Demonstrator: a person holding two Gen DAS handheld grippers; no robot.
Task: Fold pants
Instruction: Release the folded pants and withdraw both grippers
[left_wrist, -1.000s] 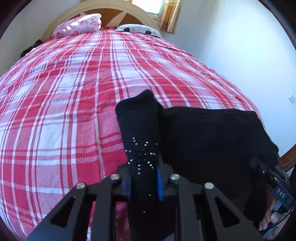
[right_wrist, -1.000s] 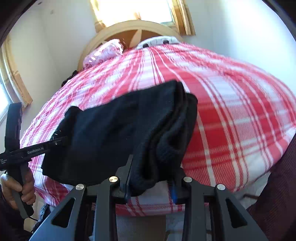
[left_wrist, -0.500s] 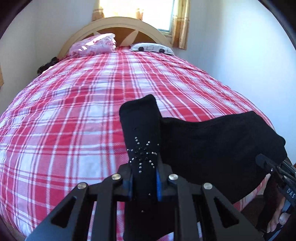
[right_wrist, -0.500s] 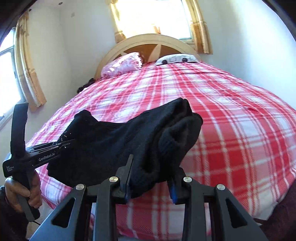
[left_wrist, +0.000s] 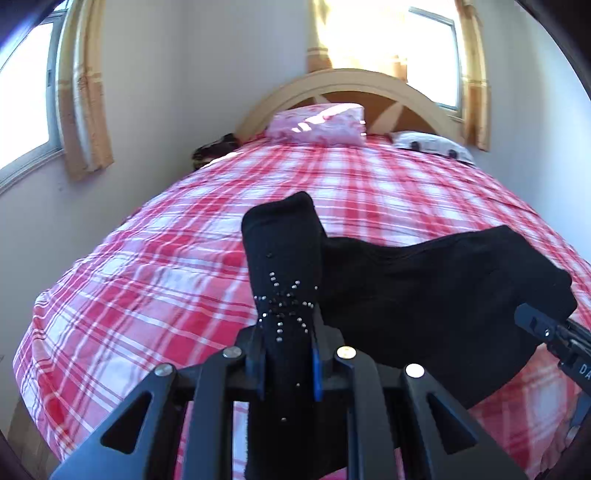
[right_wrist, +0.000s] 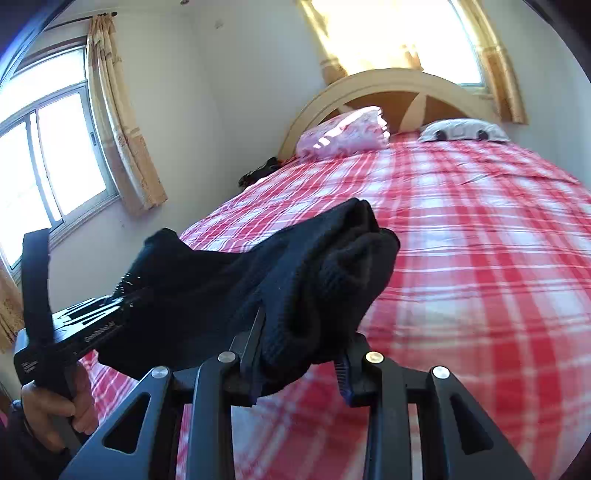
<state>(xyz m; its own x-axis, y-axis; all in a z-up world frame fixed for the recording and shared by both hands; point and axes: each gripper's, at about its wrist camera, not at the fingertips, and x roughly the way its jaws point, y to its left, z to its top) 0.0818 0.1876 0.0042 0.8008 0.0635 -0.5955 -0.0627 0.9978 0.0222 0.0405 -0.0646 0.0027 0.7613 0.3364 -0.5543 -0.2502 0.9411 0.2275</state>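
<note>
Both tongs are clamped on the black pants. Left tongs (left_wrist: 288, 363), low in the centre of the left wrist view, pinch a narrow end of the pants (left_wrist: 424, 295) that stands up between the blue pads and bears a star of small studs. Right tongs (right_wrist: 301, 363), at the bottom centre of the right wrist view, grip a thick bunched fold of the same cloth. Between them the pants hang stretched above the red plaid bed (right_wrist: 480, 258). At the lower left of the right wrist view a hand (right_wrist: 55, 406) grasps the left tool's handle. Two pillows (left_wrist: 317, 123) lie against the arched headboard (right_wrist: 399, 90) in the upper frame, with curtained windows beyond.
</note>
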